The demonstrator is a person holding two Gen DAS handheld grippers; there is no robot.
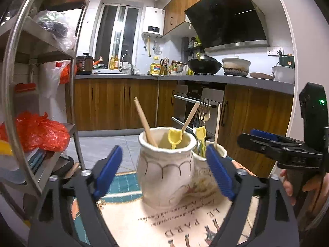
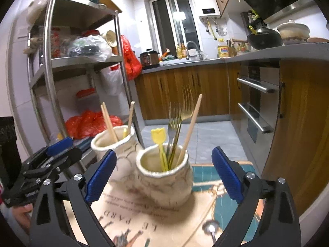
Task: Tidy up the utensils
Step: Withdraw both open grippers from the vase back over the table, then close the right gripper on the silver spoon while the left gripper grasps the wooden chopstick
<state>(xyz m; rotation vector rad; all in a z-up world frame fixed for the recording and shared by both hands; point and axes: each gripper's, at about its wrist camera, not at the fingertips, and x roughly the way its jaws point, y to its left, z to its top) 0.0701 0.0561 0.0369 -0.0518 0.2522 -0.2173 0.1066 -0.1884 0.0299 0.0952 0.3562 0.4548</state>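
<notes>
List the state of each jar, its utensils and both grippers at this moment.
left gripper: open, empty, jaws either side of the left jar
right gripper: open, empty
left jar: upright on the mat, holds chopsticks and a yellow spoon
right jar: upright, touching the left jar
forks: standing in the right jar, tines up
mat: flat under both jars

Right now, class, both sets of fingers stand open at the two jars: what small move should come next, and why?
Probably send the right gripper down to the spoon lying on the cloth; both jars already hold utensils.
</notes>
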